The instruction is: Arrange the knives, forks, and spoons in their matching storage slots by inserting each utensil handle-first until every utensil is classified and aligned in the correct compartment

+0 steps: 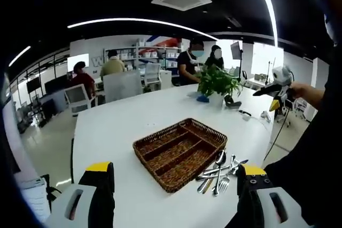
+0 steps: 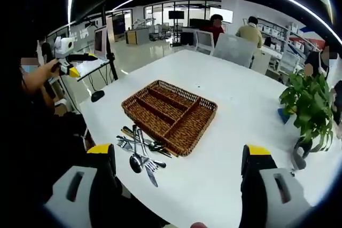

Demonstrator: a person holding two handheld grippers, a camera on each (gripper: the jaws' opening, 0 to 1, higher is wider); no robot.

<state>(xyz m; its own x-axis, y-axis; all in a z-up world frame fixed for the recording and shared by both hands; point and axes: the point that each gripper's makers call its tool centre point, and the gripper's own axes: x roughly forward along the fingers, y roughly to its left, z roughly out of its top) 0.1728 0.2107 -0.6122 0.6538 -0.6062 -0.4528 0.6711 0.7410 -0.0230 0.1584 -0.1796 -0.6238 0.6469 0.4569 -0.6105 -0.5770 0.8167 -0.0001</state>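
Nothing sorted yet: I hold both the left gripper [image 1: 176, 182] and right gripper [image 2: 179, 164] released above the table, cutlery pile [image 2: 140, 155] just beside the empty wicker tray [image 2: 206, 115], so next I pick one utensil.

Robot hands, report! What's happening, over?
Left gripper open, right gripper open, both empty. Cutlery piled beside wicker tray, unsorted. Nothing blocking.

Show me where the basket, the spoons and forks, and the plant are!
Brown woven wicker basket [image 2: 140, 100]: right gripper view, its near-left rim.
Pile of silver metal cutlery [image 2: 140, 153]: right gripper view, pile's middle.
Green leafy potted plant [image 2: 307, 102]: right gripper view, its leaves.
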